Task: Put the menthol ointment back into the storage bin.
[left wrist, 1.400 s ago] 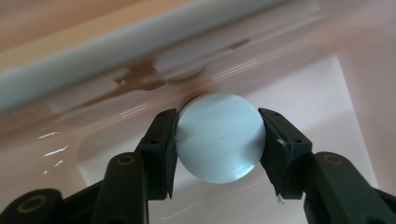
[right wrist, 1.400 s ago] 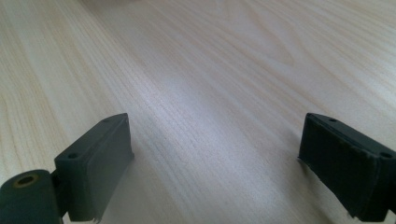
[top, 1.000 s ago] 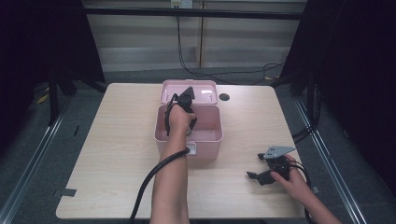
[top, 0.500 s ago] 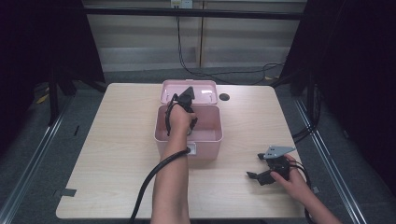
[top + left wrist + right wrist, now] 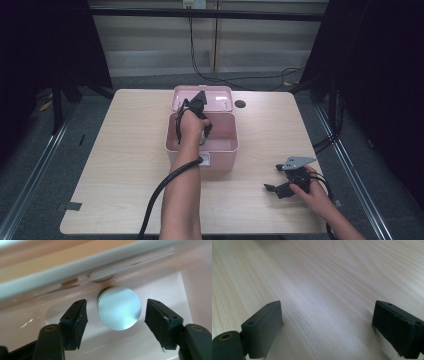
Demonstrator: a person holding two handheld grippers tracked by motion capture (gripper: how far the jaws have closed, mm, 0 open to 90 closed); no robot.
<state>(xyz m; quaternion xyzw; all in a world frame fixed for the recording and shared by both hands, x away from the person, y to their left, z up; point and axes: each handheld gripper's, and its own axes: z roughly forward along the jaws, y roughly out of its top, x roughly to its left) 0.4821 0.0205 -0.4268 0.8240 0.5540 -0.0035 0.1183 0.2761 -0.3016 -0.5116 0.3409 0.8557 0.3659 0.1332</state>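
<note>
Left claw opening inside the pink box

Jaws of the left claw [image 5: 113,315] have just been opening, now standing apart around a round pale-capped container [image 5: 118,308] lying in the pink box [image 5: 220,150] at frame center. Close up, box walls are crowding it. Right claw [image 5: 274,179] is resting apart on the counter [image 5: 125,150], lower right.

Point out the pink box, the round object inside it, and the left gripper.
Pink box [image 5: 220,162]: high view, on its front wall.
Round object [image 5: 119,308]: left gripper view, middle of its pale flat face.
Left gripper [image 5: 116,315]: left gripper view, midway between its fingertips.
</note>
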